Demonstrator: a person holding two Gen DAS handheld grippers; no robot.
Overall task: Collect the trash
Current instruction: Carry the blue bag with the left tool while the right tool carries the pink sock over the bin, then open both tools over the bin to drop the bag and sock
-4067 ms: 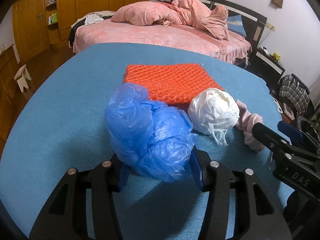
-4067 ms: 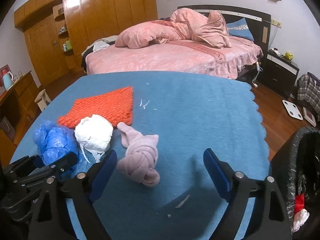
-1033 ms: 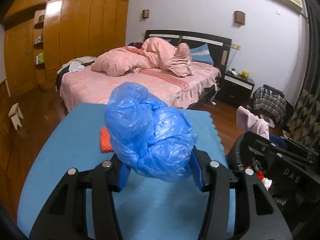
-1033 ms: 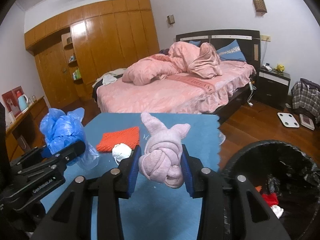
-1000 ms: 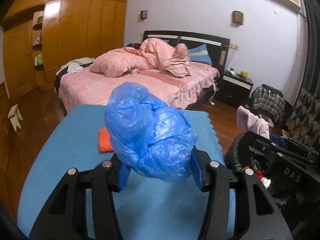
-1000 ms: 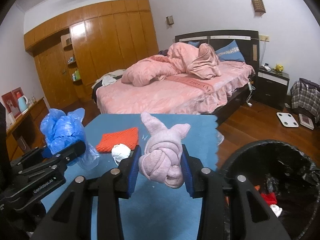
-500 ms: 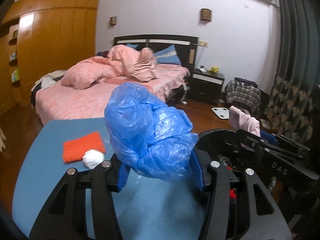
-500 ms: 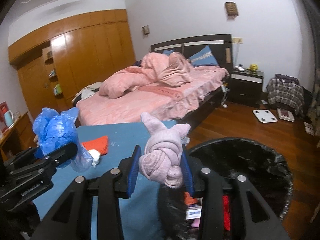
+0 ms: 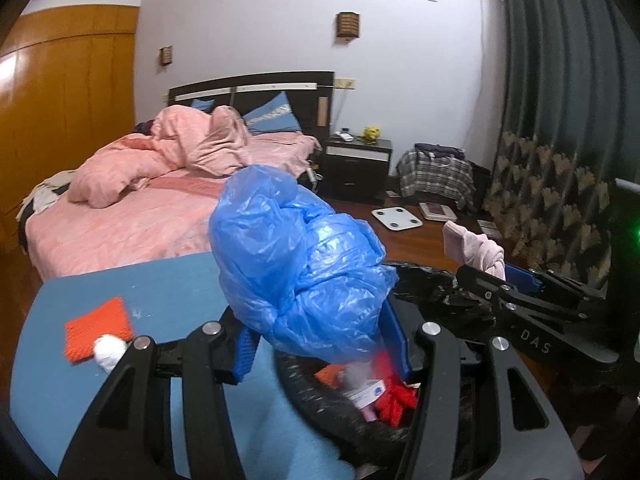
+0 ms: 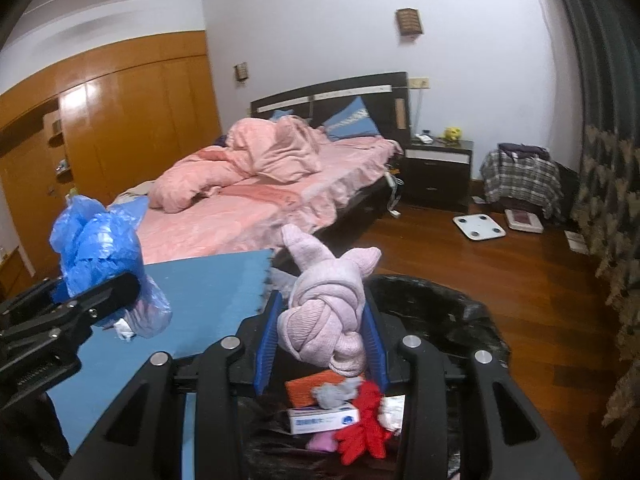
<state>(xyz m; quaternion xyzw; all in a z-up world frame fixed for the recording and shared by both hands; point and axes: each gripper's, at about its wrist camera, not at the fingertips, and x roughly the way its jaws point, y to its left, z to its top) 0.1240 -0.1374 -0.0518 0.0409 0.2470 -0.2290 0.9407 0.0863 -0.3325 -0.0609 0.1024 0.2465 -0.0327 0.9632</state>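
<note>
Both jaw pairs are clamped on trash: the left gripper (image 9: 320,344) squeezes a crumpled blue plastic bag (image 9: 298,268), the right gripper (image 10: 322,338) a knotted pink cloth (image 10: 326,316). A second ago both loads hung over the blue table (image 10: 208,300); now they hang above the black-lined trash bin (image 10: 448,312), with the orange bubble-wrap pad (image 9: 98,326) and white wad (image 9: 109,352) left on the table. "DAS" is printed on the right gripper in the left view. The cloth's long axis runs upright, loose ends on top.
</note>
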